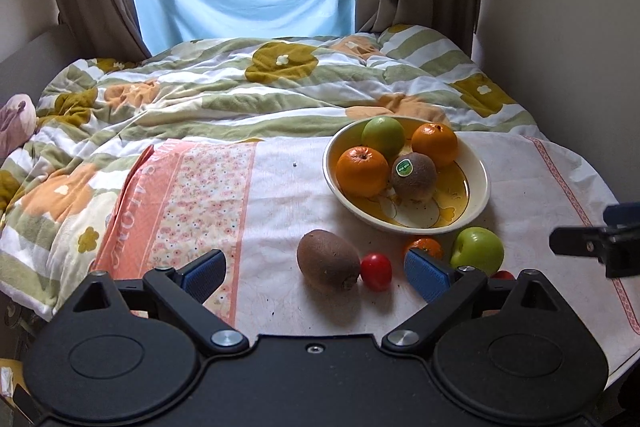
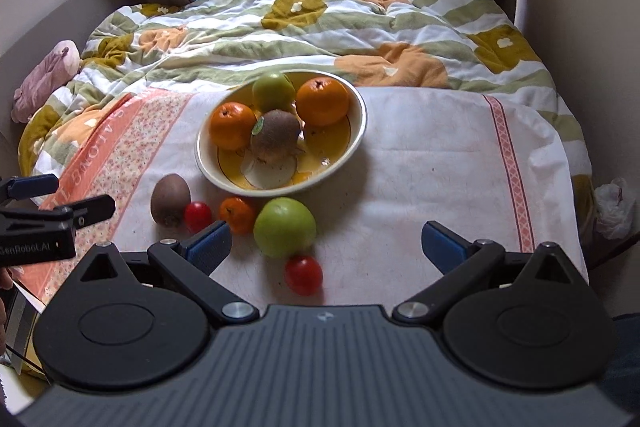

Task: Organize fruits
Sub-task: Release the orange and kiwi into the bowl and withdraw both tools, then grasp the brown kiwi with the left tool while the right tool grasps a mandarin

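Tablecloth (image 1: 280, 195) – 2nd tomato (image 1: 503, 274) half hidden behind left tool (image 1: 314, 269).

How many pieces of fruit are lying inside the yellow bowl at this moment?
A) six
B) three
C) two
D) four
D: the bowl holds four fruits, namely two oranges, one green apple and one kiwi with a sticker; the other fruits lie on the cloth in front of it.
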The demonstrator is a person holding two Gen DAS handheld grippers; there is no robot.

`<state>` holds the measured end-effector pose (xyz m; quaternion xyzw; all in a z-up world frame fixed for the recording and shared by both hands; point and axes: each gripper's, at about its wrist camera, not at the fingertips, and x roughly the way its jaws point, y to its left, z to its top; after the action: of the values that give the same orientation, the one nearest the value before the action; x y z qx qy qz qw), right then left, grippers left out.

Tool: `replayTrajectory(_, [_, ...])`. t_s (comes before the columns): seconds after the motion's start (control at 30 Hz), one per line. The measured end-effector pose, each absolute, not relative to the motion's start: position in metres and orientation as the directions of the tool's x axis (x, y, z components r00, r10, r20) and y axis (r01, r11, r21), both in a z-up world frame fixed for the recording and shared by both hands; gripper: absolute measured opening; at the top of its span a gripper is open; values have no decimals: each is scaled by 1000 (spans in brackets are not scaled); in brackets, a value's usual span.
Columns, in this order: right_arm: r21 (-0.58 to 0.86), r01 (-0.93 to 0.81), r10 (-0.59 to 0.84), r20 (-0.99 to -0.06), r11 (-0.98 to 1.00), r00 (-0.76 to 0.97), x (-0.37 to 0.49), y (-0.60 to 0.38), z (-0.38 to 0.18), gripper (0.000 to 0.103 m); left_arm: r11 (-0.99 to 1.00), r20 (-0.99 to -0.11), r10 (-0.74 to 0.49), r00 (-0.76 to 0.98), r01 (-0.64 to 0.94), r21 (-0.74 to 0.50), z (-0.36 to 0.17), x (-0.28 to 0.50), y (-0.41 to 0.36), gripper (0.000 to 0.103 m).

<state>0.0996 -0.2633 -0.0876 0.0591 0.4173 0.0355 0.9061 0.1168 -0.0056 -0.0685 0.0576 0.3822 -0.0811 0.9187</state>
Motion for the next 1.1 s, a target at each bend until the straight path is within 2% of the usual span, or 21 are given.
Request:
replayTrajectory(0.17, [132, 59, 67, -781, 990, 621, 82, -259, -115, 103, 987, -731, -107, 673, 158, 1, -84, 135, -3, 97])
replayTrajectory(0.3, [125, 115, 33, -804, 985, 593, 73, -251, -134, 103, 992, -756, -102, 647, 127, -25, -101, 158, -3, 91])
replayTrajectory(0.57, [116, 178, -6, -824, 977, 567, 64, -242, -151, 101, 993, -800, -105, 591, 100, -56, -127, 191, -8, 90])
replayTrajectory(0.7, [119, 198, -12, -829, 973, 559, 63, -239, -156, 99, 994, -811, -90, 578, 105, -35, -136, 196, -12, 79])
replayTrajectory(0.93, [122, 207, -16, -827, 971, 562, 62, -236, -157, 98, 993, -833, -96, 545, 105, -45, -144, 205, -13, 78])
replayTrajectory(1.03, [123, 207, -15, -827, 971, 562, 62, -236, -157, 95, 992, -844, -118, 523, 106, -74, -147, 206, -13, 73])
replayTrajectory(1.1, [123, 206, -15, -827, 971, 562, 62, -235, -157, 94, 989, -850, -140, 507, 109, -97, -148, 205, -13, 62])
